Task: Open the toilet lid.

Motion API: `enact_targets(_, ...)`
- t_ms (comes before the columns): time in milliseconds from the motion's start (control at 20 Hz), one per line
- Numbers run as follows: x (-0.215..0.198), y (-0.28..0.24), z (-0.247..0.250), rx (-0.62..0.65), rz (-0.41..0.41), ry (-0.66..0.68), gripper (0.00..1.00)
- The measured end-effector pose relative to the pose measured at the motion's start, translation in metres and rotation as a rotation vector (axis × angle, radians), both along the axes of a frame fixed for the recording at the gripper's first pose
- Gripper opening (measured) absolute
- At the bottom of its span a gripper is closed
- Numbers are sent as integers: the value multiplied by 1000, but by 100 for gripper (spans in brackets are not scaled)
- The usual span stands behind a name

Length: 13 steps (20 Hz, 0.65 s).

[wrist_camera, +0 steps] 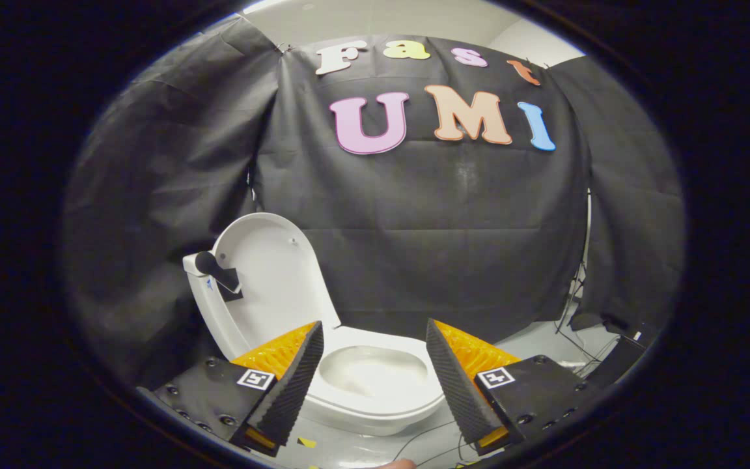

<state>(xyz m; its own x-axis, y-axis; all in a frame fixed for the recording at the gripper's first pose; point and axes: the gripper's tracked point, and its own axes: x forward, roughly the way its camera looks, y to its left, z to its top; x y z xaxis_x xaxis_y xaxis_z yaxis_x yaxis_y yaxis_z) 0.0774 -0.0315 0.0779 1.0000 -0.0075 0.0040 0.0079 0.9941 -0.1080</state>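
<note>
A white toilet (375, 400) stands on the floor just ahead of my fingers. Its lid (271, 280) is raised and leans back against the tank (209, 306), left of and beyond the left finger. The seat ring (407, 407) lies down around the open bowl (372, 374), which shows between the two fingers. My gripper (375, 335) is open, its fingers spread wide on either side of the bowl, with nothing between them and not touching the toilet. A dark handle (215, 270) sticks out from the tank's side by the lid.
Black cloth walls stand close behind and on both sides of the toilet. Cables (570, 306) and a dark box (622, 355) lie on the pale floor to the right. Thin wires (427, 440) run across the floor in front of the toilet.
</note>
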Motion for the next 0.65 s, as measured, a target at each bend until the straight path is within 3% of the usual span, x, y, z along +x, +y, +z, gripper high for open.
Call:
enact_targets(300,-16,-31,-4,14,-86,4,97)
enact_targets(650,-17,-37,-3,95,-104,-14,97)
